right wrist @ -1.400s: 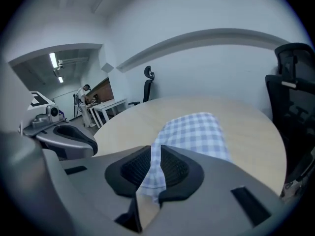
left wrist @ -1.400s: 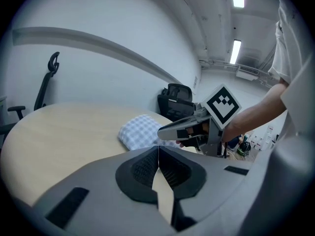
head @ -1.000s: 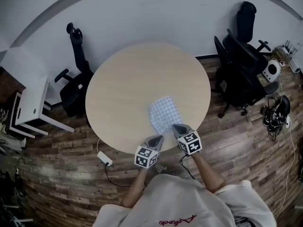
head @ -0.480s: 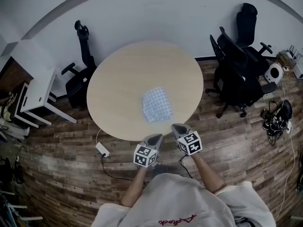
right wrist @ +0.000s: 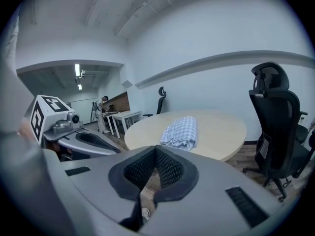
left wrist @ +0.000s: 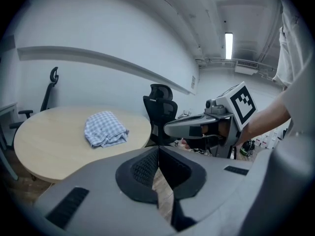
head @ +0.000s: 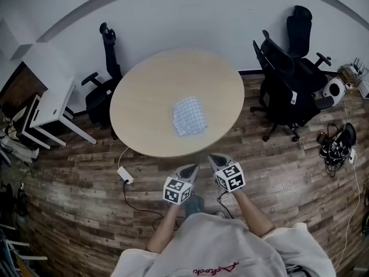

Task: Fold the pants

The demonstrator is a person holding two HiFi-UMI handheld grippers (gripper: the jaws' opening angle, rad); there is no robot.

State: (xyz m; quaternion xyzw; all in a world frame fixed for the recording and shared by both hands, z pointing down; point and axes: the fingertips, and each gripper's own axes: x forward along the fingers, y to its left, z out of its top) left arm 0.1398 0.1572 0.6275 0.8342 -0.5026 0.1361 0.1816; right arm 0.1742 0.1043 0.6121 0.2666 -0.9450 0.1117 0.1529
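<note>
Pants point(head: 189, 115): lay as a folded checked bundle on the round pale surface point(head: 144, 91), close to its middle and a touch toward the near edge, touching neither claw. Left claw point(left wrist: 158, 156): hung off the surface altogether, above the wooden floor point(head: 277, 166) just short of the near rim, jaws pressed together, nothing caught between. Right claw point(right wrist: 155, 154): same story, just beside its partner, jaws closed flat against each other on nothing, pointed toward the bundle with the rim in between. From above: sat side by side, marker cubes up, forearms running back to a white shirt point(head: 219, 247). Around the surface: black office chair point(head: 285, 91) off to the right, second chair point(head: 101, 94) at the left near the wall, white desk point(head: 49, 100) beyond that. Down on the floor near the left claw: white power strip point(head: 125, 176) with a cable trailing.
</note>
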